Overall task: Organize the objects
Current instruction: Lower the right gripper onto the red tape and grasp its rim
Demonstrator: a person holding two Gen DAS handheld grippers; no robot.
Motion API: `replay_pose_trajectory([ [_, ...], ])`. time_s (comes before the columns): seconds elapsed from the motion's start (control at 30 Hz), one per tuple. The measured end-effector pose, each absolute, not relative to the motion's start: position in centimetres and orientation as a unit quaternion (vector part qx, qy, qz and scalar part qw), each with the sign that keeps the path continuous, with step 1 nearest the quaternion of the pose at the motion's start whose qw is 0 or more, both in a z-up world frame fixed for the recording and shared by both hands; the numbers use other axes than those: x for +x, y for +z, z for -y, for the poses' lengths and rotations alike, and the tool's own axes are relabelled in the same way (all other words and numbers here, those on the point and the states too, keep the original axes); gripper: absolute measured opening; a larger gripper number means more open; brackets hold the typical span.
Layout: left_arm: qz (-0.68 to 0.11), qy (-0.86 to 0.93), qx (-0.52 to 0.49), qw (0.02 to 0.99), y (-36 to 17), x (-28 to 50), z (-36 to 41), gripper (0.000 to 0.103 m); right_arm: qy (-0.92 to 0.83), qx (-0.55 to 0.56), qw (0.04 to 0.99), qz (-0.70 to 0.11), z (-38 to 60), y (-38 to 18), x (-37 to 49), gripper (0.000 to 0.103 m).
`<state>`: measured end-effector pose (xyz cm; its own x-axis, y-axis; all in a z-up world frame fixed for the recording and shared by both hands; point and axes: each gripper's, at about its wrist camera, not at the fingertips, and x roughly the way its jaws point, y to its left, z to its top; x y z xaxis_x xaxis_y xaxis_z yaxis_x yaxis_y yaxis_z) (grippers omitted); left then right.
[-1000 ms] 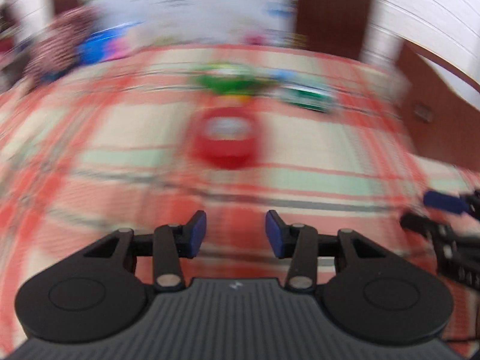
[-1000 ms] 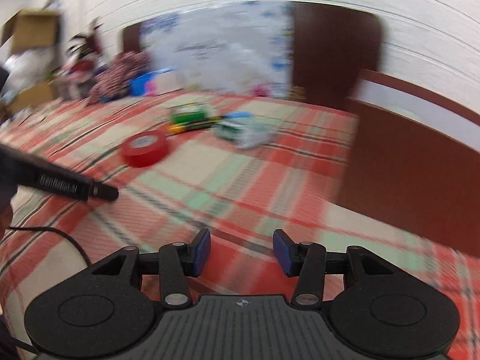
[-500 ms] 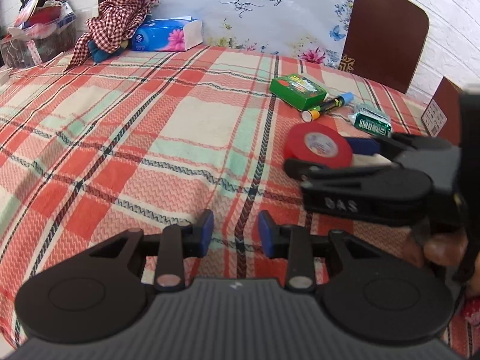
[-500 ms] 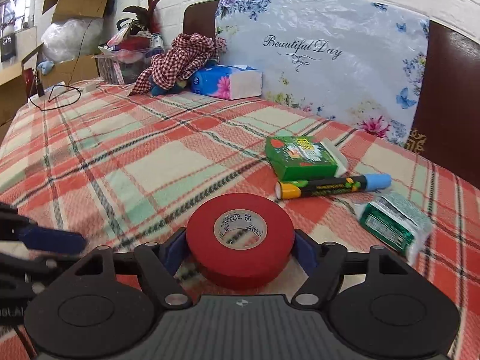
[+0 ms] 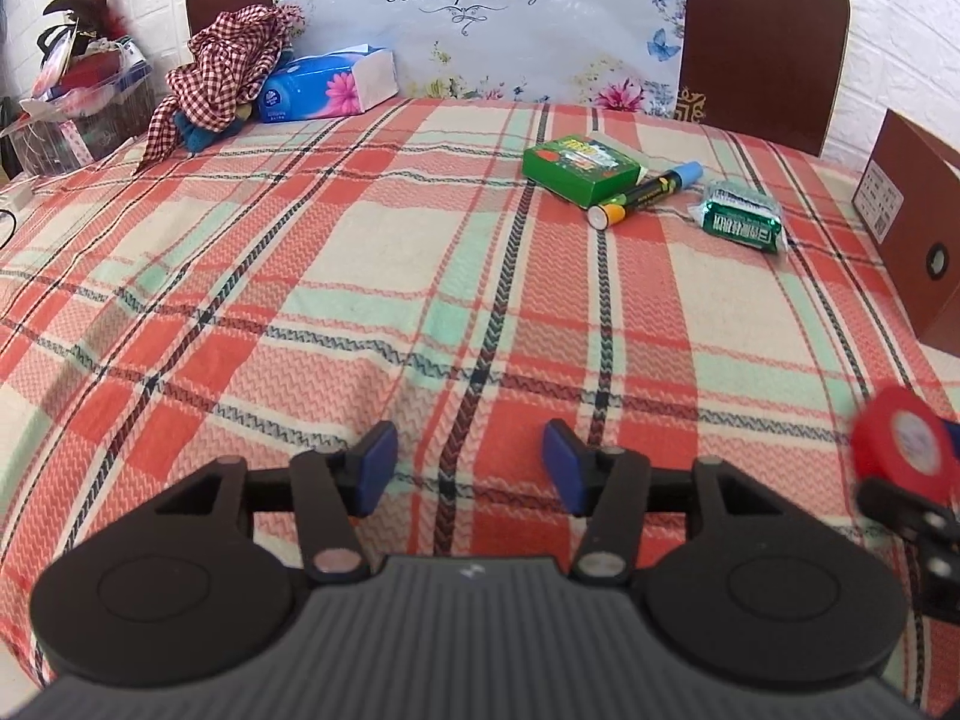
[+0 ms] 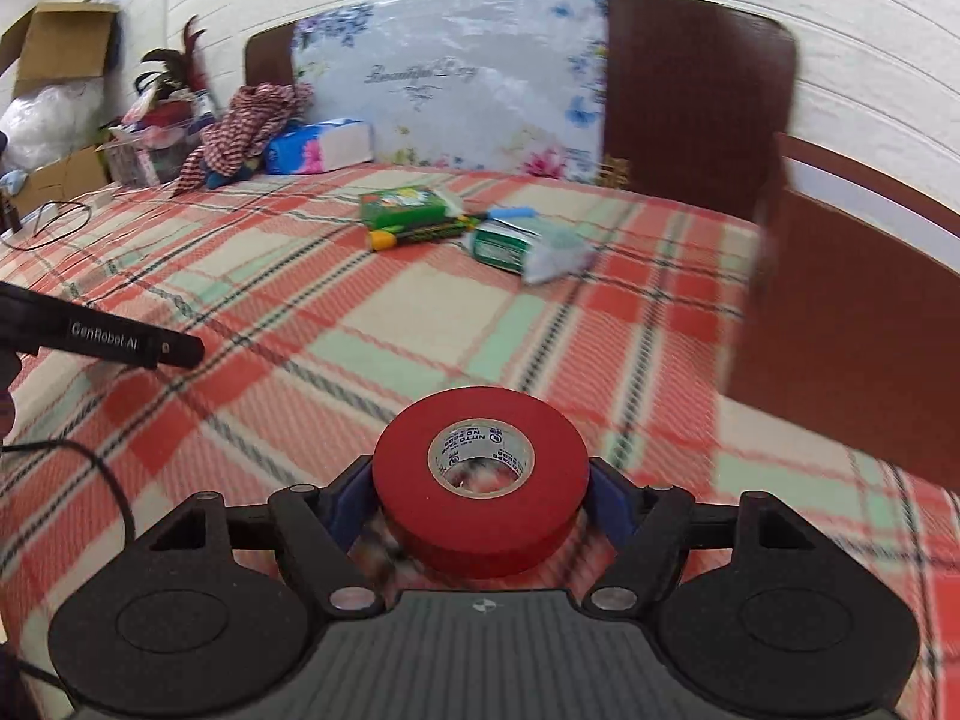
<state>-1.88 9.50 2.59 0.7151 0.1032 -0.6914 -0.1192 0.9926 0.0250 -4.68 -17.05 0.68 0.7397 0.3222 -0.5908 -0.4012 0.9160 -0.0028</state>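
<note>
Plaid tablecloth (image 5: 384, 252), right gripper (image 6: 480, 495) jaws clamping red tape roll (image 6: 480, 480), left gripper (image 5: 468, 468) jaws opening, empty

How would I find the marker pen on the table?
Look at the far right of the red plaid tablecloth. Between a flat green cardboard box and a crinkly green foil packet lies the black marker pen, the only long thin thing, with a blue cap and orange end.

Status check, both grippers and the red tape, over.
Right gripper shut on red tape roll. Left gripper opening, nothing between its jaws. Brown box stands ahead to the right; path looks clear.
</note>
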Motion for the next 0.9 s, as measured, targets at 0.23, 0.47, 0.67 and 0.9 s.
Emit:
replay_pose_trajectory([
  [0.23, -0.38, 0.076, -0.007, 0.922, 2.6, -2.0, -9.1, 0.07, 0.165, -0.045, 0.939, -0.3, 19.3, 0.6, -6.6, 0.072],
  [0.47, -0.388, 0.08, -0.004, 0.918, 2.7, -1.9, -8.9, 0.071, 0.164, -0.041, 0.938, -0.302, 19.7, 0.7, -7.1, 0.074],
  [0.67, -0.397, 0.087, -0.001, 0.914, 2.9, -1.3, -8.4, 0.072, 0.161, -0.037, 0.94, -0.3, 20.3, 0.7, -8.1, 0.076],
  [0.9, -0.413, 0.06, -0.004, 0.909, 3.4, -0.7, -6.9, 0.07, 0.161, -0.033, 0.94, -0.299, 20.6, 0.6, -8.2, 0.076],
])
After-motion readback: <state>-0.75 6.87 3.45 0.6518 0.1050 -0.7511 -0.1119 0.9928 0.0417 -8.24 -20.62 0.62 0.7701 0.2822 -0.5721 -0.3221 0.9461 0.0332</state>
